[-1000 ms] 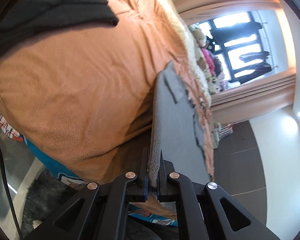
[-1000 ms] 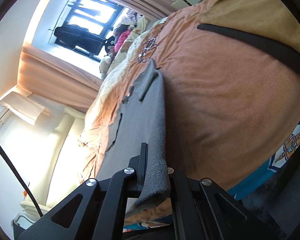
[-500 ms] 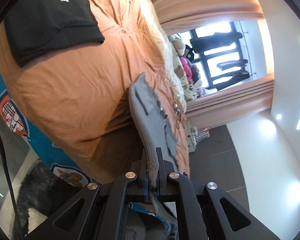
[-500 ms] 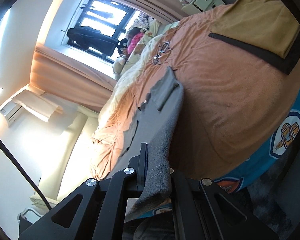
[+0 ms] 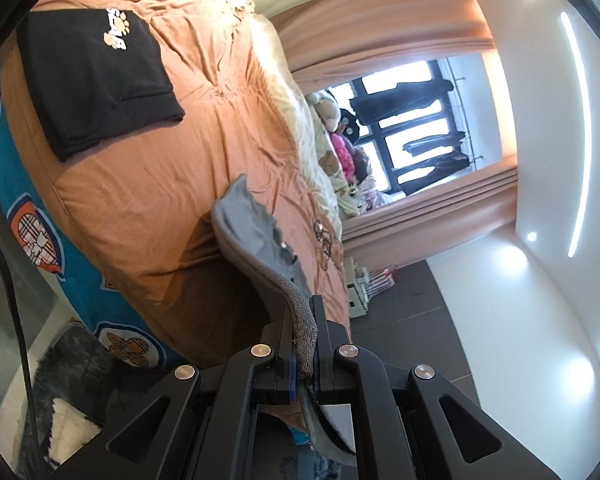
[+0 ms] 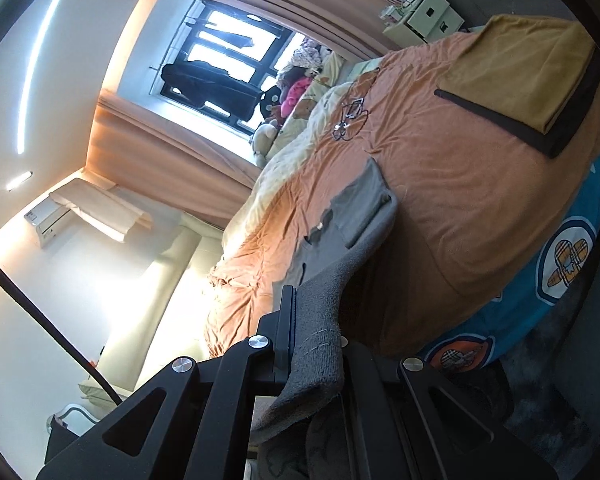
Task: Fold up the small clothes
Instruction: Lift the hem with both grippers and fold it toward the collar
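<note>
A small grey garment [image 5: 248, 224] with a ribbed hem hangs stretched between my two grippers above the orange bed cover [image 5: 140, 200]. My left gripper [image 5: 303, 344] is shut on one corner of its ribbed hem. In the right wrist view the same grey garment [image 6: 352, 216] runs from the bed up into my right gripper [image 6: 316, 340], which is shut on the other hem corner. The garment's far end with its pocket still rests on the bed. Both views are rolled sideways.
A folded black garment [image 5: 96, 80] with a paw print lies on the bed's left part. A folded mustard garment [image 6: 520, 76] with a dark band lies on the right part. Soft toys [image 5: 340, 148] and a cream blanket line the window side. A blue patterned sheet [image 6: 560, 264] edges the bed.
Both grippers have lifted and pulled back from the bed with the grey garment. More of the bed and room shows, and the garment sags in a curve instead of lying taut.
</note>
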Available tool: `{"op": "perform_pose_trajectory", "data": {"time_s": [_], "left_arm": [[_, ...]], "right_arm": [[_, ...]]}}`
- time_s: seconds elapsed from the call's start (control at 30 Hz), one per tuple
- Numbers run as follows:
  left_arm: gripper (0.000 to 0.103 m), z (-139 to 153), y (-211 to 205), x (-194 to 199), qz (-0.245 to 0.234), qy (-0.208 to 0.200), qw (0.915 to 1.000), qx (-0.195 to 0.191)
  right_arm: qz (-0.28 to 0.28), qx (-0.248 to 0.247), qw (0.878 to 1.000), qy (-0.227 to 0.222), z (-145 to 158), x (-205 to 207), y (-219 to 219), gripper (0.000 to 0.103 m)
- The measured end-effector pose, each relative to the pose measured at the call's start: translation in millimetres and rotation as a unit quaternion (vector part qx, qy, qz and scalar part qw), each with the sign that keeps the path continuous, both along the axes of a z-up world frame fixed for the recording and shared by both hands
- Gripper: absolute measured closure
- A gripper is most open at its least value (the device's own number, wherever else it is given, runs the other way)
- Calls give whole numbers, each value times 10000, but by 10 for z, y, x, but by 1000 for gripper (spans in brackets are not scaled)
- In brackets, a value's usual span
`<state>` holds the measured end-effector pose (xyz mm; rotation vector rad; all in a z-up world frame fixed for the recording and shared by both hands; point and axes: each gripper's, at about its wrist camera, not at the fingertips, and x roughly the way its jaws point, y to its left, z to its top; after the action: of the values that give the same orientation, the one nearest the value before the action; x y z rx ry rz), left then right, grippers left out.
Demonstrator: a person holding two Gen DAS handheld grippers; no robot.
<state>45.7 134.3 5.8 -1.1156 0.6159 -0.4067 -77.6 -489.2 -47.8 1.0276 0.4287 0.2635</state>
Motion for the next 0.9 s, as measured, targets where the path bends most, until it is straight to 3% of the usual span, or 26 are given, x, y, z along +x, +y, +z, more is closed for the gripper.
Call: {"op": "perform_pose_trajectory", "data": {"time_s": [0.17, 0.37, 0.9], "left_arm": [[98, 147, 9, -35, 68, -136, 9999, 6], [98, 170, 29, 196, 158, -109, 9998, 67], [98, 147, -218, 1379, 359, 121, 9980, 512]], "right_arm": [[43, -73, 9999, -126, 28, 102, -56, 103], [41, -190, 9997, -148, 6, 513, -148, 103], [181, -422, 9989, 83, 42, 2111, -263, 103]]}}
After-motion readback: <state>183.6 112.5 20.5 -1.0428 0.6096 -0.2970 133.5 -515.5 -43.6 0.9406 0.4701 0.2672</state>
